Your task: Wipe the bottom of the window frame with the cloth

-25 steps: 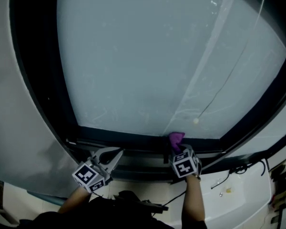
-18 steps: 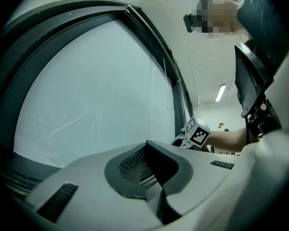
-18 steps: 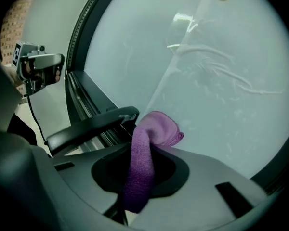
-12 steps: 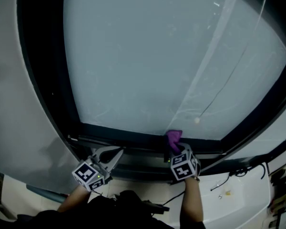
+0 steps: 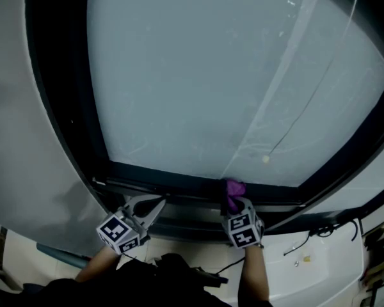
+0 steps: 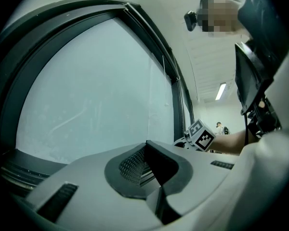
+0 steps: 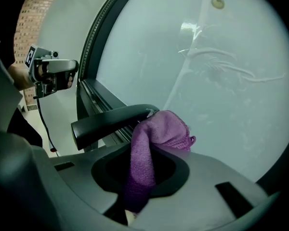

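A purple cloth (image 5: 233, 189) is clamped in my right gripper (image 5: 237, 203) and pressed against the dark bottom window frame (image 5: 173, 184), right of its middle. In the right gripper view the cloth (image 7: 159, 131) bulges out of the right gripper (image 7: 151, 150), touching a black window handle (image 7: 111, 121) just below the glass. My left gripper (image 5: 159, 203) hovers by the same frame rail further left, jaws together with nothing in them. In the left gripper view the left gripper (image 6: 149, 148) points along the glass, above the frame (image 6: 19, 170).
Frosted glass (image 5: 230, 75) fills the view above the rail. A thin blind cord ends in a bead (image 5: 265, 160) just above the cloth. A white sill (image 5: 320, 261) with a black cable (image 5: 326, 229) lies at lower right. A grey wall (image 5: 25, 158) stands at left.
My right gripper and the cloth have shifted slightly left and lower along the bottom rail. The left gripper has stayed where it was.
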The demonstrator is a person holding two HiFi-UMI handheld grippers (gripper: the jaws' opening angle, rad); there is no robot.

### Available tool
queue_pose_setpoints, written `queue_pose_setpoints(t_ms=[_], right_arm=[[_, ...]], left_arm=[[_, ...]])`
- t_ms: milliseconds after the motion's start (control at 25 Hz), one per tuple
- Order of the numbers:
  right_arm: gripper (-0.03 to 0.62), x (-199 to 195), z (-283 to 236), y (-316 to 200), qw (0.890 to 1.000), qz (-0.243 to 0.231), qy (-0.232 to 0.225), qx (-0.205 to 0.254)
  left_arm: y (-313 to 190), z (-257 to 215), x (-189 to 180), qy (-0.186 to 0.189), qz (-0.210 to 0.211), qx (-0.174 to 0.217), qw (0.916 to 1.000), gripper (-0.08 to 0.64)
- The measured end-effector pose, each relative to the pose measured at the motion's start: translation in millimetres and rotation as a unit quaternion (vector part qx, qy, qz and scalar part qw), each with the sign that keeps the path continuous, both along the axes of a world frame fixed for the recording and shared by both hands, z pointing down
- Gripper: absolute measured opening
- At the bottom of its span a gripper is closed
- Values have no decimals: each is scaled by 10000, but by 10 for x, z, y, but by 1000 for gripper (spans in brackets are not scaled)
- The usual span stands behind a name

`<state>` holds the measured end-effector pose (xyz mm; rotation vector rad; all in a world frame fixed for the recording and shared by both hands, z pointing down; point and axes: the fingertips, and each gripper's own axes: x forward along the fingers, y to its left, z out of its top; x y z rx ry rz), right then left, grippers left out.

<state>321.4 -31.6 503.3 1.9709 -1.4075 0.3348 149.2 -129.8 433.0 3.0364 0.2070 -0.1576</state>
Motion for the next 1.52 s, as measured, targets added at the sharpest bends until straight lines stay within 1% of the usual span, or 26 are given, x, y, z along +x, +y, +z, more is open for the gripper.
queue_pose_setpoints(t_ms=[240,320,400,480,680,760,840,960,1120,1200,1320,1520], right_arm=[[81,-21,27,13,9983,291,124,486],[81,-37,22,12,9973,360,304,566],[81,-70,23,12,9964,322,518,590],[81,-104,36,16,9957,250,625,643],[81,-177,59,11,9943,275,476,912],[81,-211,34,0,9935,120,655,928],[81,-243,59,17,9932,10,668,955],[81,-249,69,-10,9923,-24,605,1081],[81,-298,57,-65,9911,-46,845,1032],[81,-336,91,-75,9910,-12,880,1008],[81,-380,36,-134,9895,185,937,1081],[81,-519,167,-210,9885,552,947,1046]], left_arm=[[65,20,16,-91,-1,87,9999,3],[91,25,8,-115,-46,119,9999,3],[123,39,-17,-137,-113,132,9998,3],[155,62,-59,-179,-194,140,9996,3],[222,121,-143,-343,-415,187,9984,3],[259,143,-159,-431,-520,147,9976,3],[313,170,-179,-494,-603,143,9969,3],[351,167,-211,-490,-721,196,9960,3],[387,236,-324,-485,-871,88,9950,3],[384,309,-373,-518,-873,80,9948,3],[330,311,-381,-480,-823,90,9954,3],[226,278,-430,-472,-517,167,9974,3]])
